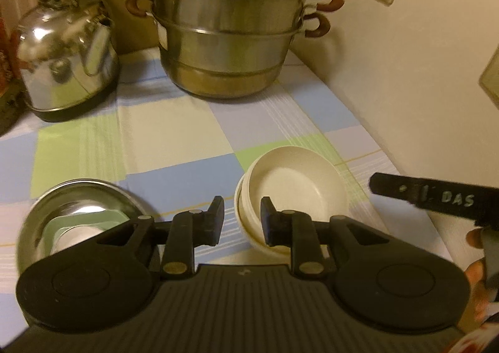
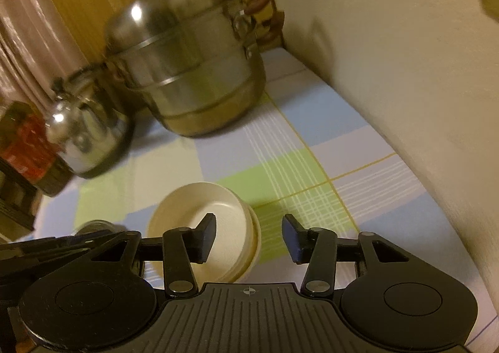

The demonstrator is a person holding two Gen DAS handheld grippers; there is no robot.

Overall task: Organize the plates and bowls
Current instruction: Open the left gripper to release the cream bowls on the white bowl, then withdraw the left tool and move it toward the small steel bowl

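Observation:
A stack of cream bowls (image 1: pixel 293 187) sits on the checked tablecloth, also in the right wrist view (image 2: pixel 215 228). A steel bowl (image 1: pixel 78 215) with a pale green dish (image 1: pixel 84 225) inside lies at the left. My left gripper (image 1: pixel 241 215) is open and empty, its right finger over the near rim of the cream stack. My right gripper (image 2: pixel 249 237) is open and empty above the stack's right edge, its left finger over the bowl. One right finger (image 1: pixel 436 197) shows at the right of the left wrist view.
A big steel steamer pot (image 1: pixel 230 28) and a steel kettle (image 1: pixel 65 53) stand at the back of the table (image 1: pixel 174 134). A cream wall (image 1: pixel 405 87) runs close along the right side. A red box (image 2: pixel 25 147) sits at the far left.

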